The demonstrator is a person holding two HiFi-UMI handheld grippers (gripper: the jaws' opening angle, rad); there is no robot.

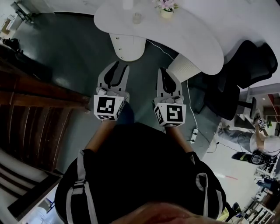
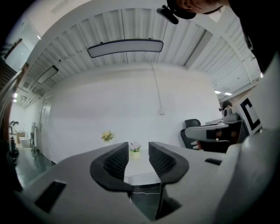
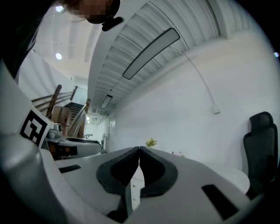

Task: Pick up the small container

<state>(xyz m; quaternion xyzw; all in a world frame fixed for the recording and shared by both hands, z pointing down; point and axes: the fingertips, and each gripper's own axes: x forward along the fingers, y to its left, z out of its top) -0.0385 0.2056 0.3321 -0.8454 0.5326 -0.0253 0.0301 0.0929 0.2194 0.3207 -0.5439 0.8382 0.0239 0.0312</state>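
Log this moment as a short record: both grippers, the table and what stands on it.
left gripper: jaws apart, nothing between them
right gripper: jaws together, empty
table: white, ahead of both grippers
small container: on the table, untouched
flower pot: on the table, right of the small container
chair: black, beside the table

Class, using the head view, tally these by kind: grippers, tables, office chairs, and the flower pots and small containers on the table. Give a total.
Grippers: 2 (left gripper, right gripper)
Tables: 1 (table)
Office chairs: 1 (chair)
Flower pots: 1 (flower pot)
Small containers: 1 (container)
Total: 6
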